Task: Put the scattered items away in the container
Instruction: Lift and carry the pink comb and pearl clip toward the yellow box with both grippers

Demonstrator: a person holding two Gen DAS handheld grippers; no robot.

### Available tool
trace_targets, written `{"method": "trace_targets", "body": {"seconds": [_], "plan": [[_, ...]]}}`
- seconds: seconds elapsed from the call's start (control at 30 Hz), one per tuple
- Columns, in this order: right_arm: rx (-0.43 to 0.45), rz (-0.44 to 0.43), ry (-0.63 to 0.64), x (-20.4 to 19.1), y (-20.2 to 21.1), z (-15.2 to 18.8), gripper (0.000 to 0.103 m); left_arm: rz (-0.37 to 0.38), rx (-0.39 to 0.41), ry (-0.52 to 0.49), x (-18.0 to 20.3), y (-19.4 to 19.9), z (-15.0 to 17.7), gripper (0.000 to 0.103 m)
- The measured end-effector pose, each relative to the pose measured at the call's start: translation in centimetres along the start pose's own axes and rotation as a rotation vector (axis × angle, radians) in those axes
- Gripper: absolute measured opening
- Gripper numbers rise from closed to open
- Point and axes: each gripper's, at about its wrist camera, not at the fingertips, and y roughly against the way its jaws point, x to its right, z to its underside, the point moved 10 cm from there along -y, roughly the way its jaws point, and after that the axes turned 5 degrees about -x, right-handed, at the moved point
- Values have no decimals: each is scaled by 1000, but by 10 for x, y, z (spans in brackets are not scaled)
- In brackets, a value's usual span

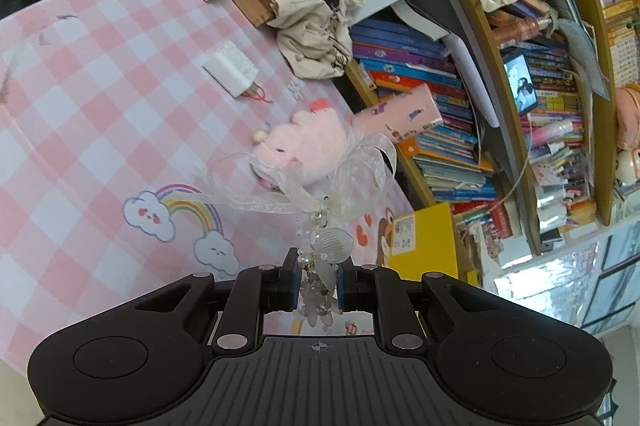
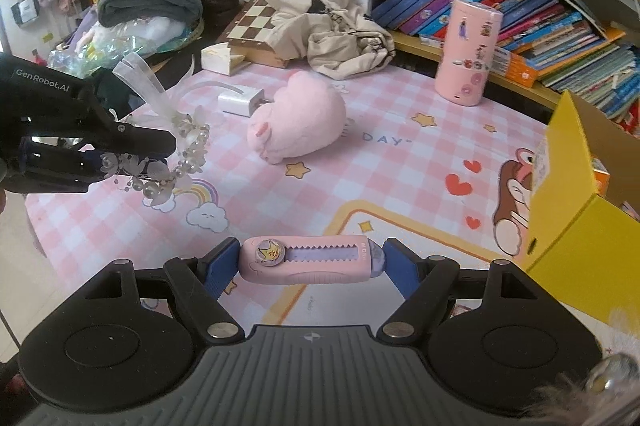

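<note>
My left gripper (image 1: 318,280) is shut on a white pearl-and-ribbon hair ornament (image 1: 324,226) and holds it above the pink checked mat (image 1: 100,73). It also shows in the right wrist view (image 2: 132,153), at the left, with the ornament (image 2: 180,153) hanging from it. My right gripper (image 2: 312,262) is shut on a pink utility knife (image 2: 308,260), held crosswise above the mat (image 2: 380,161). A pink plush toy (image 2: 298,123) and a white charger (image 2: 240,101) lie on the mat. The yellow box (image 2: 576,226) stands open at the right.
A pink cylinder (image 2: 466,51) stands near the bookshelf (image 2: 520,25). A chessboard (image 2: 252,25), a beige cloth (image 2: 328,25) and a small white box (image 2: 220,59) lie at the mat's far edge. In the left wrist view the yellow box (image 1: 424,238) sits at the mat's right edge.
</note>
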Motion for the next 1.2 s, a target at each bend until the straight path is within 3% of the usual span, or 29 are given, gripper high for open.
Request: {"method": "trace_targets", "body": {"seconds": [0.63, 0.83, 1.2], "plan": [[7, 107, -111, 48, 33, 31, 76, 49, -115, -75, 42, -42, 29, 16], [15, 140, -158, 77, 47, 43, 76, 52, -150, -114, 64, -61, 44, 16], [65, 274, -299, 146, 92, 66, 76, 91, -226, -184, 116, -93, 70, 16]]}}
